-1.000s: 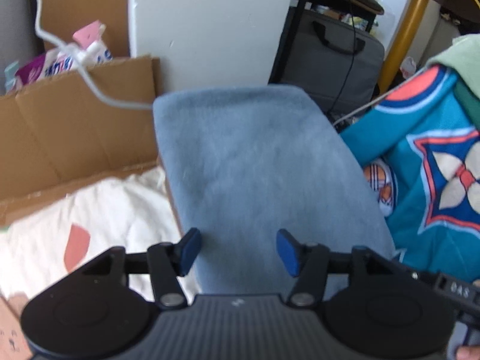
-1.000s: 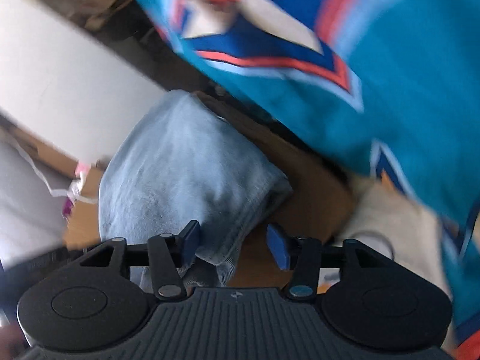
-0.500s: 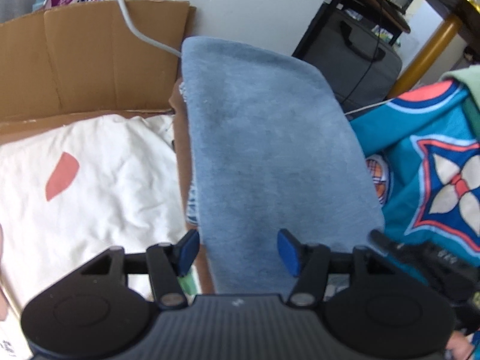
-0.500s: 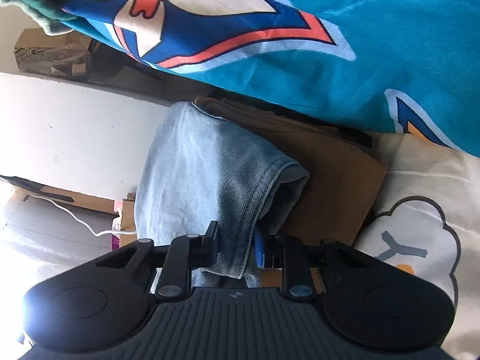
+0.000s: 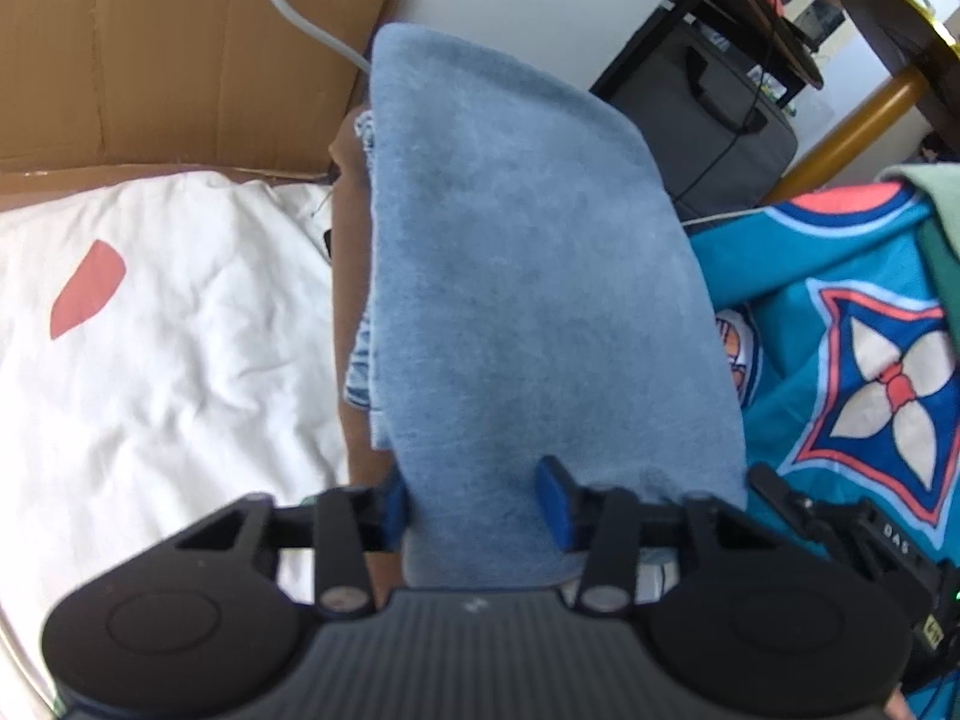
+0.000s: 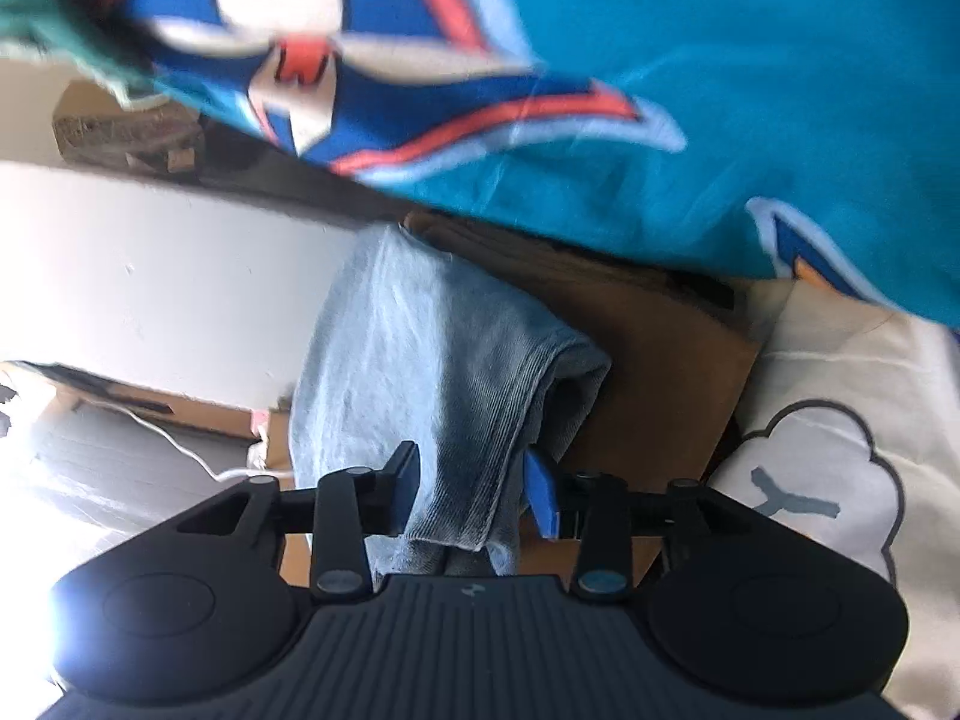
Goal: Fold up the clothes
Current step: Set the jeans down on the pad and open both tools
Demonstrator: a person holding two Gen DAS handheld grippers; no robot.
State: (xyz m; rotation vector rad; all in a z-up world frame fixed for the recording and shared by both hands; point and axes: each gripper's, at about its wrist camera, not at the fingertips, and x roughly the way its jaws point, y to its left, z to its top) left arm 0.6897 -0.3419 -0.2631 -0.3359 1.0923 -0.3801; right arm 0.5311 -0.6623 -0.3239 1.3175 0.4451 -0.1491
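A folded light-blue denim garment point(image 5: 528, 276) lies on a brown garment point(image 5: 351, 240), beside a white cloth point(image 5: 168, 330) with a red patch. My left gripper point(image 5: 475, 504) straddles the denim's near edge. Its jaws are closing, with the fabric between the blue pads but not pinched. In the right wrist view the denim's point(image 6: 420, 348) folded hem hangs between the jaws of my right gripper point(image 6: 474, 486). Those jaws are opening, and a small gap shows beside the right pad point(image 6: 540, 495). The brown garment point(image 6: 648, 348) lies under the denim.
A teal patterned cloth point(image 5: 840, 330) lies to the right and fills the top of the right wrist view point(image 6: 720, 90). Cardboard flaps point(image 5: 180, 48) and a white cable point(image 5: 300, 12) stand behind. A grey bag point(image 5: 708, 114) sits by a white wall. A cloud-print cloth point(image 6: 828, 462) lies at right.
My left gripper sank toward the denim's near edge and its jaws narrowed. My right gripper clamped the denim hem half a second ago and has since loosened.
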